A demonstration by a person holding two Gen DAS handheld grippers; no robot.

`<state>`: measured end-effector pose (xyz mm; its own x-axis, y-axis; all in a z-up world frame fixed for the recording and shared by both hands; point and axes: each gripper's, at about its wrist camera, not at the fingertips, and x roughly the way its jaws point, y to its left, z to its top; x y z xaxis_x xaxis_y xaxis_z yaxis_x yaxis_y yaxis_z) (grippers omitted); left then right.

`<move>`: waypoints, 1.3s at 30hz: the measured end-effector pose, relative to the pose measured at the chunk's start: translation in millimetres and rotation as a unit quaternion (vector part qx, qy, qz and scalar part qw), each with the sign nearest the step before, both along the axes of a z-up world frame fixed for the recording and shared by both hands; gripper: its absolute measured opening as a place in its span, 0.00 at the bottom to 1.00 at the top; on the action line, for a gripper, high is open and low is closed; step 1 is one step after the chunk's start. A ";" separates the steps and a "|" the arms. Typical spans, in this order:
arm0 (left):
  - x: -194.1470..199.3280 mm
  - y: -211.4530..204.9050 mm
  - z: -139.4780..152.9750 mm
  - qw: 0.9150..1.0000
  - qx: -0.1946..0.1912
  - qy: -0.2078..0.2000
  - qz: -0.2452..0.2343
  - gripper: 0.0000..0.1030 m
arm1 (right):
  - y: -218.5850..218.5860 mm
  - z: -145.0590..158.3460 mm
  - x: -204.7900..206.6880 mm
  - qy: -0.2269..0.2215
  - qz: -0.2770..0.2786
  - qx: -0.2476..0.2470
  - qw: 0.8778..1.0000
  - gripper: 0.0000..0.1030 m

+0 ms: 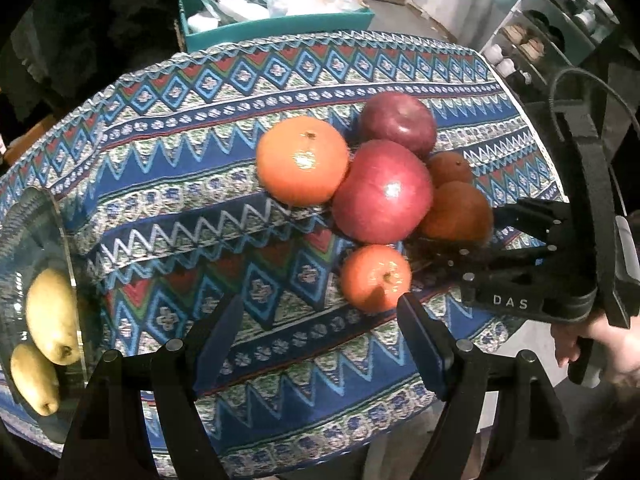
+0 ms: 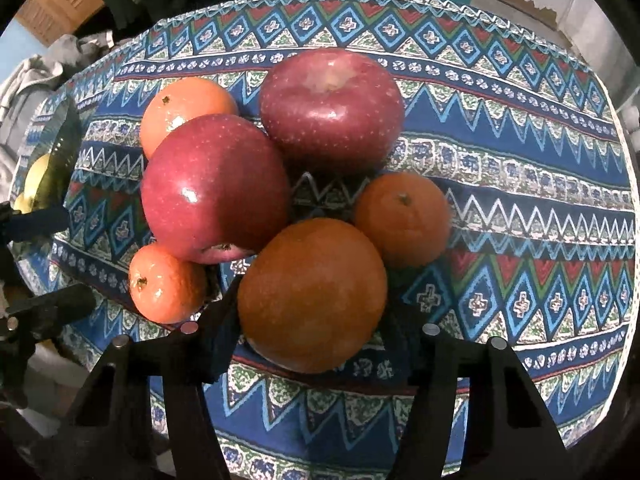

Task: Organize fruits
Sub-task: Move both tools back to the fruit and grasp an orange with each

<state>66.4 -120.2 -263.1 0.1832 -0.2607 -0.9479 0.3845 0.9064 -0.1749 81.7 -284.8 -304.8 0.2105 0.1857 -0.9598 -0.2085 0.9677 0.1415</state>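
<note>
A pile of fruit lies on the patterned tablecloth (image 1: 180,168): two red apples (image 2: 216,192) (image 2: 332,108) and several oranges. My right gripper (image 2: 316,300) is shut on the large orange (image 2: 312,296) at the front of the pile, a finger on each side; the left wrist view shows this gripper (image 1: 500,232) coming in from the right. My left gripper (image 1: 320,304) hangs open over the cloth, its right finger just beside a small orange (image 1: 376,276). Two yellow-green pears (image 1: 54,316) lie in a glass bowl (image 1: 60,216) at the left.
A teal bin (image 1: 276,20) full of bags stands behind the table. A shoe rack (image 1: 540,40) is at the back right. A person's hand (image 1: 600,348) holds the right gripper's handle. The table's edge curves close below my fingers.
</note>
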 end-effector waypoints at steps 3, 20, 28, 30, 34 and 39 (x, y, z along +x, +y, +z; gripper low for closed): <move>-0.8 -9.8 -3.5 1.000 -0.004 0.006 -0.007 0.78 | -7.8 5.7 -10.1 -0.002 -0.007 -0.002 1.000 0.60; 9.5 -48.3 -37.7 0.999 -0.004 0.034 -0.015 0.78 | -56.6 32.5 -26.8 -0.034 -0.055 0.012 0.998 0.60; 6.7 -57.3 -47.7 0.999 0.004 0.032 -0.034 0.45 | -59.1 35.5 -26.1 -0.036 -0.058 0.021 0.997 0.60; 5.1 -57.7 -46.9 0.999 0.005 0.025 -0.039 0.44 | -55.8 35.5 -24.8 -0.038 -0.055 0.019 0.998 0.60; -0.8 -55.8 -40.1 0.999 0.004 0.012 -0.048 0.44 | -47.7 36.5 -25.2 -0.045 -0.053 0.015 0.997 0.60; -7.3 -54.8 -26.5 0.998 0.003 -0.009 -0.057 0.44 | -42.7 44.4 -25.6 -0.057 -0.048 0.013 0.997 0.60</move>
<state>59.1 -175.0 -289.7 0.1704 -0.2759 -0.9460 0.4877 0.8578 -0.1624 56.0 -327.5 -260.4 0.3364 0.1847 -0.9234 -0.1320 0.9802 0.1479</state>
